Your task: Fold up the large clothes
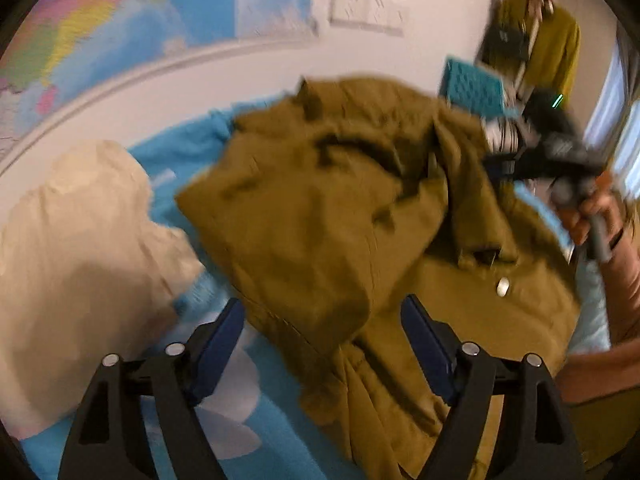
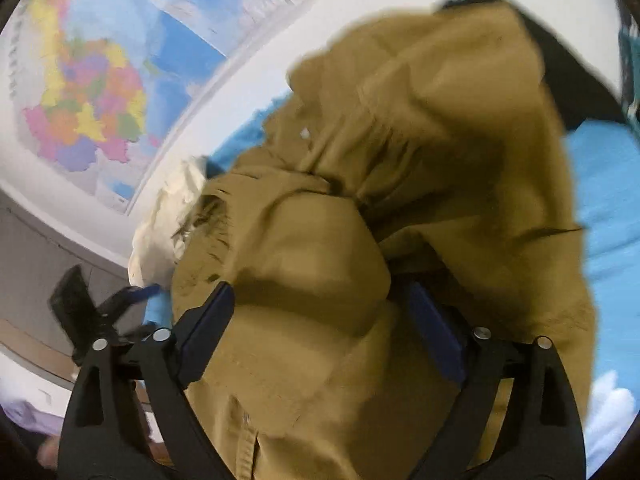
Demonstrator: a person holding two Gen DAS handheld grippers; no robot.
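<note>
In my left wrist view the olive-brown shirt (image 1: pixel 340 208) lies crumpled on the blue bed sheet (image 1: pixel 180 152), filling the center and the lower right of the frame. A white button (image 1: pixel 503 286) shows on its flat part at the lower right. My left gripper (image 1: pixel 323 312) has its jaws wide apart and holds nothing; the cloth passes between and beyond them. A cream pillow (image 1: pixel 80 248) is at the left of the frame, just beside the shirt. At the right edge I see the right gripper (image 1: pixel 548 148) in the person's hand (image 1: pixel 592 216), at the shirt's far side.

In the right wrist view the shirt (image 2: pixel 400 200) bulges between the wide open jaws of the right gripper (image 2: pixel 320 300); I cannot tell if they pinch it. A colored map (image 2: pixel 88 92) hangs on the wall in the upper left.
</note>
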